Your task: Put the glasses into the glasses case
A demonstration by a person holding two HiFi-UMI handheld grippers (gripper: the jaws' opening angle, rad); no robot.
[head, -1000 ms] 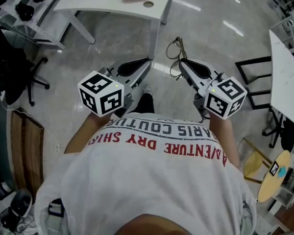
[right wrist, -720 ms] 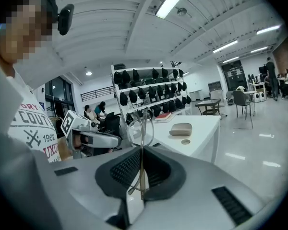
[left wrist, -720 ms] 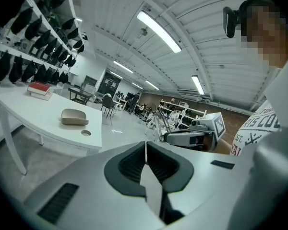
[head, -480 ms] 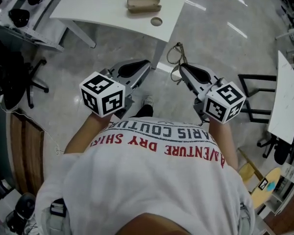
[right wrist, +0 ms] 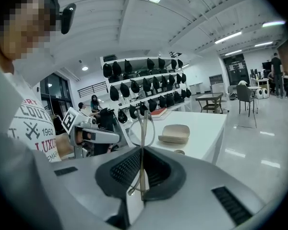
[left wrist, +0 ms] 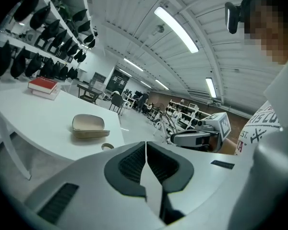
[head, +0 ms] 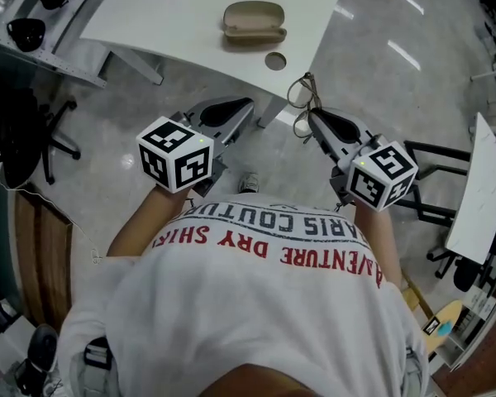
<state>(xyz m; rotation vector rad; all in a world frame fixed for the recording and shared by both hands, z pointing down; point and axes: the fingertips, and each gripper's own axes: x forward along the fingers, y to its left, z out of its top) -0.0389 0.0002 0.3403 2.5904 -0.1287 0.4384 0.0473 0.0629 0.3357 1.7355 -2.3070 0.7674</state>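
Right gripper (right wrist: pixel 142 150): jaws clamped on the folded arms of the thin wire-framed glasses (right wrist: pixel 143 121), lenses jutting beyond the tips. Left gripper (left wrist: pixel 145 146): jaws together, nothing held. Farther off, a beige clamshell glasses case (head: pixel 254 19) lies on the white table (head: pixel 174 31), well apart.

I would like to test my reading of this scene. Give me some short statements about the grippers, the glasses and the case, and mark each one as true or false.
1. The right gripper is shut on the glasses. True.
2. The glasses case lies on the white table. True.
3. The left gripper holds the glasses case. False: its jaws are together with nothing between them.
4. The glasses are already inside the glasses case. False: they are in the right gripper, apart from the case.
5. The red book lies on the floor. False: it lies on the white table.
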